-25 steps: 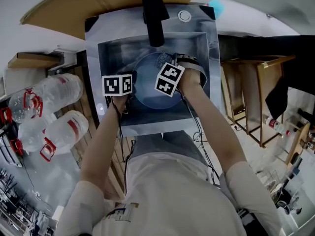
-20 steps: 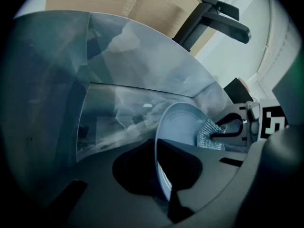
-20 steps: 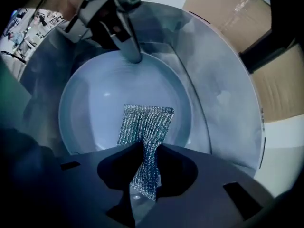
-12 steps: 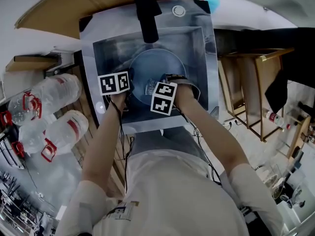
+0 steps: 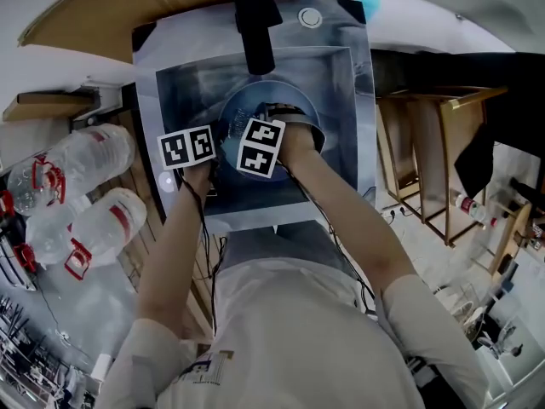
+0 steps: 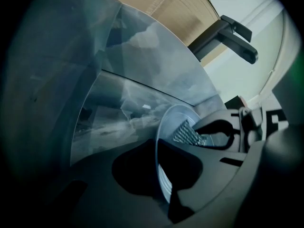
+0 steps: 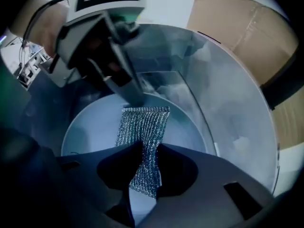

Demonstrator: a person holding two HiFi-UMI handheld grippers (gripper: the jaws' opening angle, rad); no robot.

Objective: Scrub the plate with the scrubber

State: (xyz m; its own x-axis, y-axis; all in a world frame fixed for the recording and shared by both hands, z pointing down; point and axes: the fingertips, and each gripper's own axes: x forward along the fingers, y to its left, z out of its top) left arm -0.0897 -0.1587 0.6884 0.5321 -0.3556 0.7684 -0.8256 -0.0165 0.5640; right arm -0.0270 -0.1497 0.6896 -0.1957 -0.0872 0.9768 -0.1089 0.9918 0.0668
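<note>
In the sink (image 5: 345, 92), mid-scrub, both my grippers busy.
My right gripper (image 7: 145, 148) has its jaws closed tight on the scrubber (image 7: 142, 122). My left gripper (image 6: 159, 151) is nearly shut, pinching the plate (image 6: 165, 186) by its rim inside the basin. The mesh lies on the plate face, its long axis running from my jaws toward the far rim. Scrubbing looks to be under way; I can't tell how much is left.
</note>
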